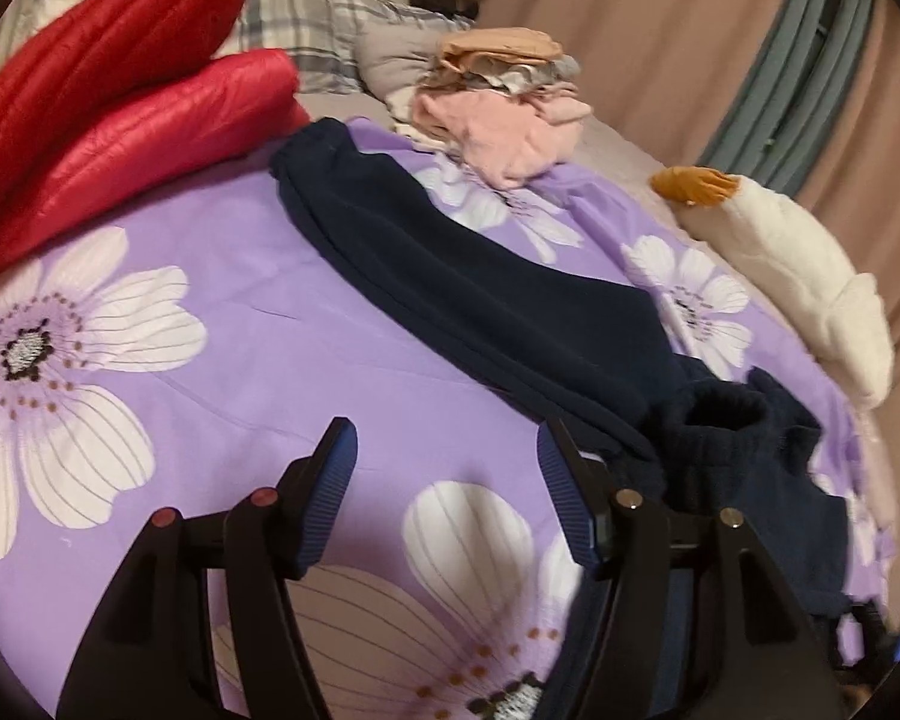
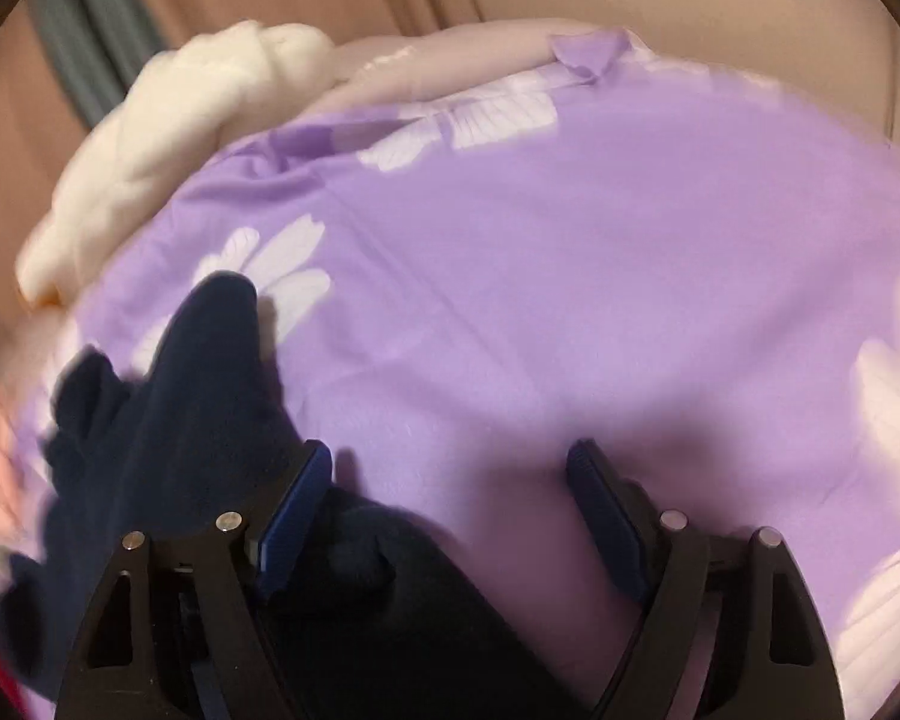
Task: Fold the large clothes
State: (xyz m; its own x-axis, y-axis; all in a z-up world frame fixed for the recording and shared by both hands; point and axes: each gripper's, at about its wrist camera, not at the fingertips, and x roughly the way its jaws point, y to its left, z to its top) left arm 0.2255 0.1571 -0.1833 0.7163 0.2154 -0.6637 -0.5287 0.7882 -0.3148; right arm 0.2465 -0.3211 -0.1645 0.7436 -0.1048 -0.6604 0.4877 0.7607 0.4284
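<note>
navy garment (image 1: 468,276) sprawls on purple bedspread (image 1: 258,324).

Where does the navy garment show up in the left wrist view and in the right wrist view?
Left wrist: the navy garment runs diagonally from upper centre down to lower right, on the purple floral bedspread.
Right wrist: it fills the lower left, reaching under the open jaws.
Shared landmark: the white plush toy at the bed's edge, right in the left view, upper left in the right view.

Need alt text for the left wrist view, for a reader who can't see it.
Left gripper hangs open over a purple floral bedspread, nothing between its pads. A dark navy garment lies stretched diagonally beside it; red quilted jacket far left.
</note>
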